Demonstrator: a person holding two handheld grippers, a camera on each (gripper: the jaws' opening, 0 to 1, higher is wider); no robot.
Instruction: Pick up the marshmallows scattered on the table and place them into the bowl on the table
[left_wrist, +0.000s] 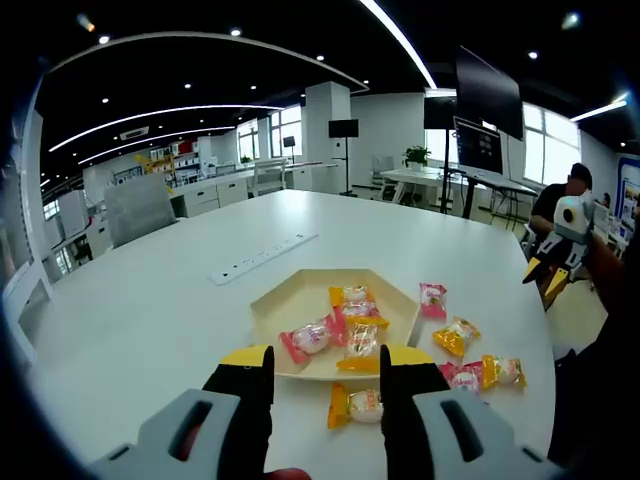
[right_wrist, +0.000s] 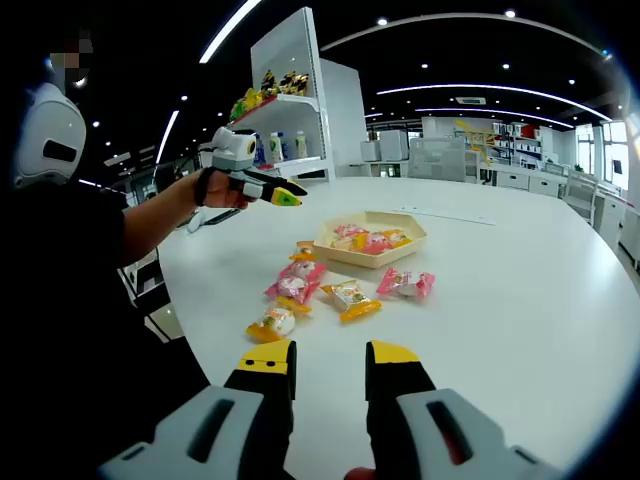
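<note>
A cream hexagonal bowl (left_wrist: 395, 300) sits on the white table just beyond my left gripper (left_wrist: 328, 360), whose jaws stand open and hold nothing. Several wrapped marshmallows lie in it, among them a pink one (left_wrist: 310, 338). More are scattered to its right: a pink one (left_wrist: 433, 298), an orange one (left_wrist: 456, 335), and an orange one (left_wrist: 355, 405) near my right jaw. My right gripper (right_wrist: 330, 355) is open and empty, short of an orange marshmallow (right_wrist: 270, 323) and a pink one (right_wrist: 405, 283); the bowl (right_wrist: 412, 232) lies farther off. A hand holds the left gripper (right_wrist: 285, 195) raised above the table.
A white power strip (left_wrist: 262, 257) lies on the table beyond the bowl. A grey chair (left_wrist: 135, 205) stands at the far left edge. The right gripper (left_wrist: 545, 275) hangs off the table's right side. A shelf unit (right_wrist: 285, 120) rises behind the table.
</note>
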